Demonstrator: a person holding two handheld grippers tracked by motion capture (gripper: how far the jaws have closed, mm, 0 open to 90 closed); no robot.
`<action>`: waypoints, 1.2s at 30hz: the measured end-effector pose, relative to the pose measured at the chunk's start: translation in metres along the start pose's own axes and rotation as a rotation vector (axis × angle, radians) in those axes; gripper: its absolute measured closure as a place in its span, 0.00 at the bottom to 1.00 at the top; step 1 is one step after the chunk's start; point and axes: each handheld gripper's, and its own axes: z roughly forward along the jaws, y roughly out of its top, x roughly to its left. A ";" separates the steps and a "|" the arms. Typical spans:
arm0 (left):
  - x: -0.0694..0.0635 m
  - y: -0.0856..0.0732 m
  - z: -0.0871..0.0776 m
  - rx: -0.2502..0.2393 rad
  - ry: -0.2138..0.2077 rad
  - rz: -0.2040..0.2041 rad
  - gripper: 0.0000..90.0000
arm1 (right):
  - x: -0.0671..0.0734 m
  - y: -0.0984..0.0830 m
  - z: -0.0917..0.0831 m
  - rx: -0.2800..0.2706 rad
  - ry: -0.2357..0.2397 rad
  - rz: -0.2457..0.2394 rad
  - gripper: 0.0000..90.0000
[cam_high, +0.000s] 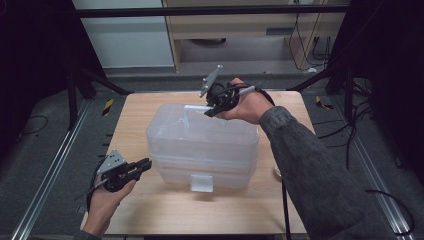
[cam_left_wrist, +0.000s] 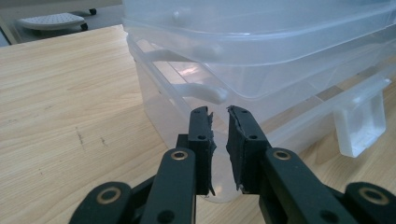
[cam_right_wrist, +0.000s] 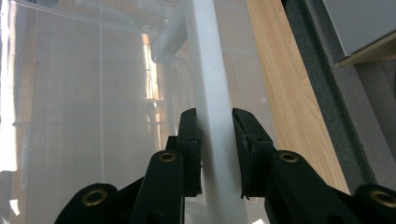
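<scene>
High view: a clear plastic storage box (cam_high: 202, 147) sits at the centre of the frame on a light wooden table (cam_high: 150, 210), with a clear latch tab (cam_high: 202, 183) hanging on its near side. The right gripper (cam_high: 212, 111) is just above centre, at the far edge of the box, held in the person's right hand (cam_high: 247, 106), whose grey sleeve (cam_high: 310, 170) runs down to the lower right of the frame. Its jaws close on a white handle bar (cam_high: 196, 107) that stands up from the box lid. The left gripper (cam_high: 145, 165) is at lower left, held in the left hand (cam_high: 107, 197), its tips pointing at the box's left end and stopping just beside it without touching.

Left gripper view: the two black jaws rise from the bottom centre with a narrow gap between them and nothing in it. Ahead, the box (cam_left_wrist: 261, 60) takes up the upper right of the frame, with a white side handle (cam_left_wrist: 198, 91) just above the jaw tips and the latch tab (cam_left_wrist: 359, 123) at the right edge.

Right gripper view: the jaws sit at lower centre, pressed to either side of the white handle bar (cam_right_wrist: 210, 93), which runs up the middle of the frame. Behind it is the translucent lid (cam_right_wrist: 84, 93), with table wood (cam_right_wrist: 285, 84) at upper right.
</scene>
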 end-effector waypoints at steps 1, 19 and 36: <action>0.000 0.000 0.000 -0.001 0.001 0.000 0.87 | -0.001 0.000 0.000 0.004 -0.001 -0.002 0.82; 0.004 0.006 0.015 -0.013 0.034 -0.029 0.83 | -0.010 0.002 0.000 0.008 -0.003 0.011 0.81; -0.002 0.005 0.016 0.027 0.048 -0.079 0.87 | -0.017 0.003 0.000 0.002 -0.007 0.021 0.81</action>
